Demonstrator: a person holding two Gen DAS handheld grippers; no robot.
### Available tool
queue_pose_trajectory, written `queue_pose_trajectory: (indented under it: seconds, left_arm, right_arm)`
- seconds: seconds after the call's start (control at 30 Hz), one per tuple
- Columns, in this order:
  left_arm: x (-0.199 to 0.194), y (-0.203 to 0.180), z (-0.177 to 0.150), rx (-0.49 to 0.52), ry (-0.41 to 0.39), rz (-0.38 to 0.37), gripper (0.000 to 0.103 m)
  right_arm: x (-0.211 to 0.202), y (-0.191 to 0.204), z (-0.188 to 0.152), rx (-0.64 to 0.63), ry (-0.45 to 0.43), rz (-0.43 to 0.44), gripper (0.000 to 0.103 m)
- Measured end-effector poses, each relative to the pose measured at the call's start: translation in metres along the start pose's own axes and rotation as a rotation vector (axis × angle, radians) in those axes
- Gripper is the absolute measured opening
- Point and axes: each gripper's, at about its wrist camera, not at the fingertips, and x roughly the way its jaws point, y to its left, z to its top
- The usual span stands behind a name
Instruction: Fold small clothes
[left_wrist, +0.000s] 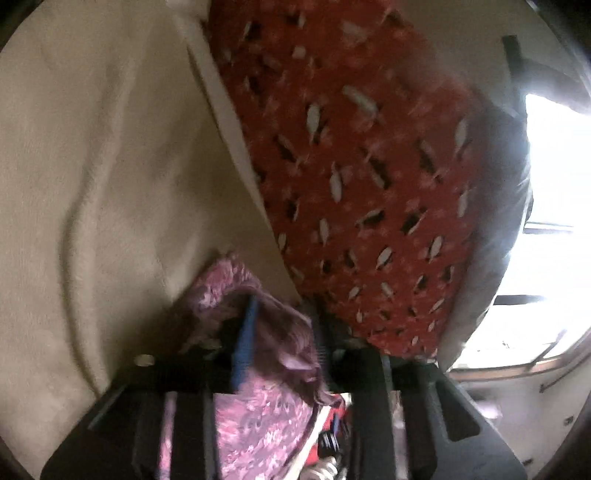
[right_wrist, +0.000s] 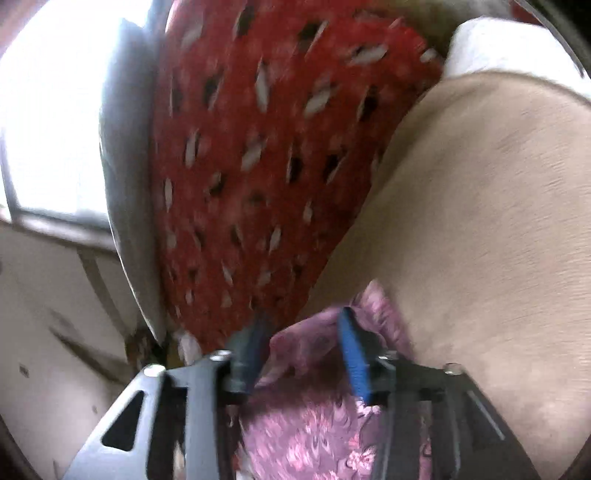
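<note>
A small pink-and-purple floral garment (left_wrist: 255, 402) hangs bunched between the fingers of my left gripper (left_wrist: 280, 325), which is shut on it above a cream blanket (left_wrist: 92, 184). One blue pad (left_wrist: 245, 339) shows against the cloth. In the right wrist view the same garment (right_wrist: 314, 424) is bunched between the fingers of my right gripper (right_wrist: 303, 332), which grips it with its blue pad (right_wrist: 352, 354) pressed against the cloth. Both views are blurred by motion.
A red cushion with a white and black leaf pattern (left_wrist: 362, 184) lies beside the blanket; it also shows in the right wrist view (right_wrist: 266, 166). A grey edge (right_wrist: 125, 184) runs along it. A bright window (left_wrist: 554, 221) is beyond. A white cloth (right_wrist: 509, 48) lies far right.
</note>
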Motion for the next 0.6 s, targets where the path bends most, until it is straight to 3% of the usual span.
queue_pose_trajectory:
  seconds: [0.07, 0.23, 0.37, 0.43, 0.47, 0.5, 0.53, 0.57, 0.6]
  left_arm:
    - [-0.01, -0.007, -0.004, 0.043, -0.022, 0.011, 0.046]
    - [0.016, -0.009, -0.034, 0.17, 0.053, 0.089, 0.054]
    - [0.06, 0.005, -0.061, 0.205, 0.133, 0.187, 0.054]
    - [0.07, 0.006, -0.067, 0.248, 0.104, 0.226, 0.053]
    - [0.071, 0.005, -0.067, 0.268, 0.087, 0.232, 0.053]
    - [0.073, 0.005, -0.066, 0.268, 0.076, 0.239, 0.053]
    - [0.074, 0.005, -0.064, 0.254, 0.074, 0.239, 0.052]
    - [0.074, 0.008, -0.061, 0.227, 0.072, 0.233, 0.052]
    - [0.072, 0.009, -0.059, 0.195, 0.072, 0.224, 0.05]
  right_arm:
    - [-0.017, -0.009, 0.005, 0.046, -0.06, 0.042, 0.048]
    - [0.006, 0.019, -0.012, -0.252, 0.049, -0.27, 0.048]
    - [0.045, 0.026, -0.025, -0.373, 0.085, -0.402, 0.047]
    - [0.065, 0.029, -0.03, -0.428, 0.128, -0.443, 0.004]
    - [0.066, 0.032, -0.03, -0.455, 0.133, -0.415, 0.004]
    - [0.06, 0.035, -0.026, -0.48, 0.064, -0.412, 0.004]
    - [0.058, 0.031, -0.022, -0.476, 0.028, -0.454, 0.004]
    - [0.061, 0.021, -0.017, -0.45, 0.039, -0.513, 0.005]
    - [0.067, 0.001, -0.01, -0.383, 0.113, -0.561, 0.006]
